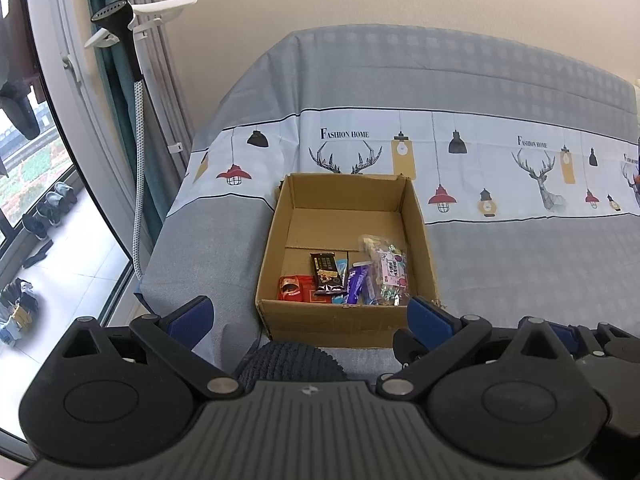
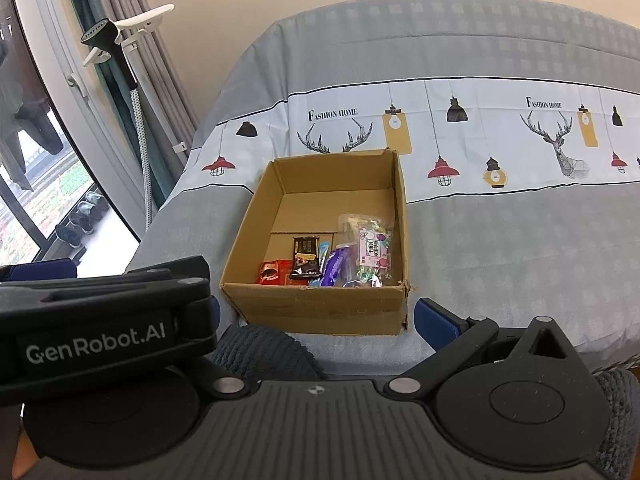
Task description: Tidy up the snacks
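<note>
Left wrist view: left tool [image 1: 310, 312] hangs wide open and empty, short of the cardboard box [image 1: 344, 322] on the bed [image 1: 520, 264]; the snacks [image 1: 352, 280] sit bunched along its near wall, probably just dropped in.

Right wrist view: right tool [image 2: 320, 316] is open and empty too, likely done.

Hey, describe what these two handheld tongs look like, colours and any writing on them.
Both tongs, left tongs and right tongs, are matte black plastic with ribbed bodies, silver pivot pins and blue pads on the fingers. White "GenRobot.AI" lettering shows on the left one's side.
</note>
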Motion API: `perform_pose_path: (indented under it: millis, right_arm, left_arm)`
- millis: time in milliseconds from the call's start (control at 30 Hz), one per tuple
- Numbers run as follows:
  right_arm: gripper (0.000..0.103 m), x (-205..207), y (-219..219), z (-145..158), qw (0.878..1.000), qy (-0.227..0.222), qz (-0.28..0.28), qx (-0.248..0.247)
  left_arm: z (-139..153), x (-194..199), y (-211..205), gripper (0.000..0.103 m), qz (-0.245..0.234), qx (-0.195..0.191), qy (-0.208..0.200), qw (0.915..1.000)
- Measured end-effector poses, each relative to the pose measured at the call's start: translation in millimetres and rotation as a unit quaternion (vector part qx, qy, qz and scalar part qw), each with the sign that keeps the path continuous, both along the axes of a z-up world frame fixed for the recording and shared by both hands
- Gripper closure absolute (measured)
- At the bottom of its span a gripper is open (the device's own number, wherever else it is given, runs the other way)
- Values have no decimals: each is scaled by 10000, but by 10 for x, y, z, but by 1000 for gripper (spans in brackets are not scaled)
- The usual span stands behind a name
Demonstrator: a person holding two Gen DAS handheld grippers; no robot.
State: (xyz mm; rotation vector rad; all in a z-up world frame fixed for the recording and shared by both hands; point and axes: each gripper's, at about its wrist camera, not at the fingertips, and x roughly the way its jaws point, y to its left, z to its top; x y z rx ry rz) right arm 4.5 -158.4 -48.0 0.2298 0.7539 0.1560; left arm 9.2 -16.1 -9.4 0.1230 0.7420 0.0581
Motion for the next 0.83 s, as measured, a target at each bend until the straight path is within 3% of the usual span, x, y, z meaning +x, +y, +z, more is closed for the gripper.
perform_pose_path:
  millis: [833]
  right_arm:
    - [1, 100, -52, -139, 10000, 49, -18, -20]
  left_arm:
    - [-163, 150, -136, 0, 63, 208, 139, 9997]
